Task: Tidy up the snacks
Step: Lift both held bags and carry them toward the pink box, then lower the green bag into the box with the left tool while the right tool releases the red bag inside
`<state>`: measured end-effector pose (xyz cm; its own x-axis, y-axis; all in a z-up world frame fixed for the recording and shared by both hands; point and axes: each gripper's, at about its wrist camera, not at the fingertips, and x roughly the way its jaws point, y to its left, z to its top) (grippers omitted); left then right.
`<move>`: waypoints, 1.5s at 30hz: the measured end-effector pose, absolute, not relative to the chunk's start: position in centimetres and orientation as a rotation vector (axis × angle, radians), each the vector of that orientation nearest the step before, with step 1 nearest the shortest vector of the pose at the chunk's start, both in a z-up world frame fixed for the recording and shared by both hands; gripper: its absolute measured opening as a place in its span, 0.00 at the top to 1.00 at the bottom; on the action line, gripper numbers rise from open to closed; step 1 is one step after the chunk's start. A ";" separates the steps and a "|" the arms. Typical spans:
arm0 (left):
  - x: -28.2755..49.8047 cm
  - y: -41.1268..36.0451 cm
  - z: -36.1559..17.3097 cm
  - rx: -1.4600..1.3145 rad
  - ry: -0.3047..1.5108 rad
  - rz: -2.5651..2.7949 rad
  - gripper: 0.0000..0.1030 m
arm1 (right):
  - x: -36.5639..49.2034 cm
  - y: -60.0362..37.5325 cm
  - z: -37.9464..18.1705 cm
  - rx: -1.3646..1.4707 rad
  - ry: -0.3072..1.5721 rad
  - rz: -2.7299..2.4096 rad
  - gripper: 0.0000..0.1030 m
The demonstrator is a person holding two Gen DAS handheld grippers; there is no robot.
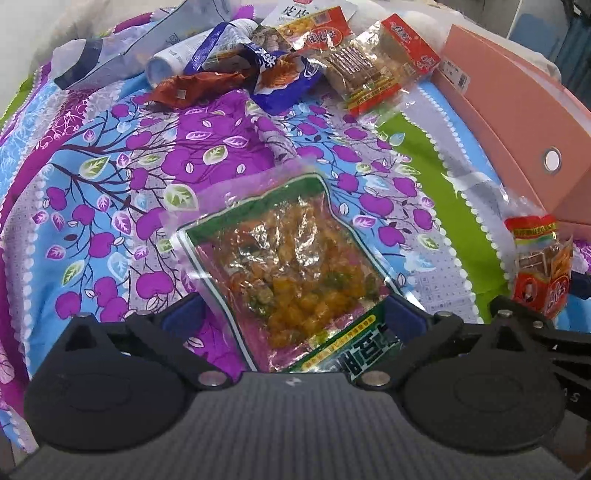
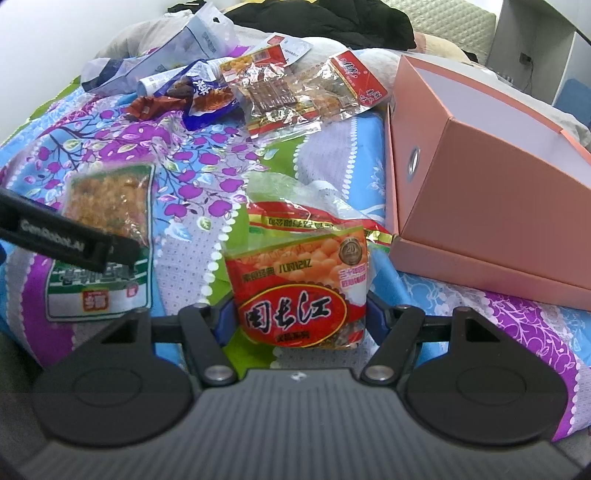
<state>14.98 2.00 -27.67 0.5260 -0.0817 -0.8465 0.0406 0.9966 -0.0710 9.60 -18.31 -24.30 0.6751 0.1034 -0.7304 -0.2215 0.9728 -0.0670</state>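
My left gripper [image 1: 293, 317] stands around the near end of a green-bordered clear snack bag [image 1: 291, 269] lying on the flowered bedsheet; its blue pads sit at the bag's edges. The bag also shows in the right wrist view [image 2: 107, 229], with the left gripper's black arm [image 2: 66, 240] over it. My right gripper [image 2: 299, 317] is shut on a red snack packet [image 2: 299, 291] held upright, also seen in the left wrist view [image 1: 541, 266]. A pink open box [image 2: 480, 206] stands to the right.
A heap of several snack packets [image 2: 258, 88] lies at the far side of the bed, also in the left wrist view [image 1: 295, 62]. The pink box [image 1: 517, 122] lies at the right edge. Dark clothing [image 2: 325, 18] lies behind.
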 end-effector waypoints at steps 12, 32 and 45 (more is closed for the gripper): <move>15.1 2.4 -26.5 -0.070 1.012 -0.101 0.48 | 9.9 -18.3 -24.4 -0.133 0.810 0.200 0.32; 14.5 3.2 -20.9 -0.232 0.923 -0.152 0.75 | 10.1 -18.2 -20.5 -0.088 0.743 0.219 0.35; 16.1 1.1 -13.0 -0.253 0.797 -0.248 0.75 | 11.0 -19.9 -14.5 -0.053 0.640 0.196 0.35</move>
<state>16.09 1.07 -12.99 0.6731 -0.3126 -0.6703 0.1237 0.9411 -0.3148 11.03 -19.94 -14.54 0.7842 0.1656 -0.5980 -0.1983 0.9801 0.0114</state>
